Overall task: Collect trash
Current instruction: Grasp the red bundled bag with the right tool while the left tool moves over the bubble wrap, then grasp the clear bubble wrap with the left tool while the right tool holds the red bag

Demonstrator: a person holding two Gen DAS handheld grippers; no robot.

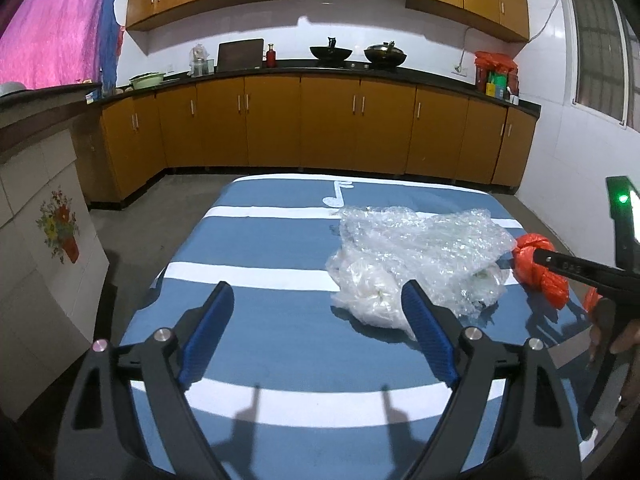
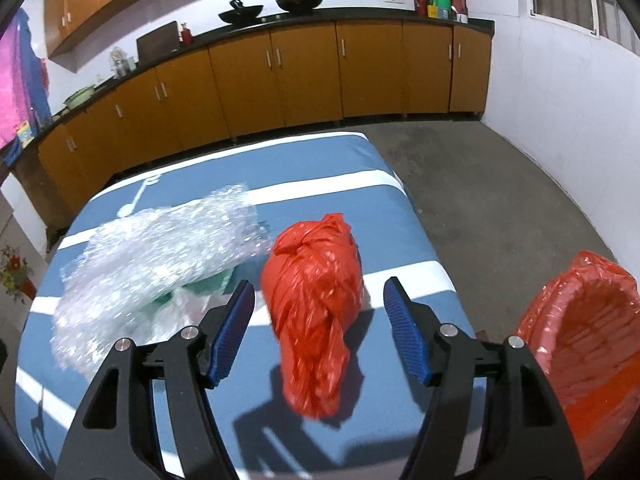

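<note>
A crumpled sheet of clear bubble wrap lies on the blue-and-white striped table, over a white plastic bag. A knotted red plastic bag lies to its right. My left gripper is open over bare cloth, its right finger beside the white bag's edge. My right gripper is open with the red bag between its fingers, a gap showing on each side. Something green peeks from under the bubble wrap.
A bin lined with a red bag stands off the table's right edge. Orange kitchen cabinets run along the far wall. A white panel with a flower print stands left of the table. Grey floor lies to the right.
</note>
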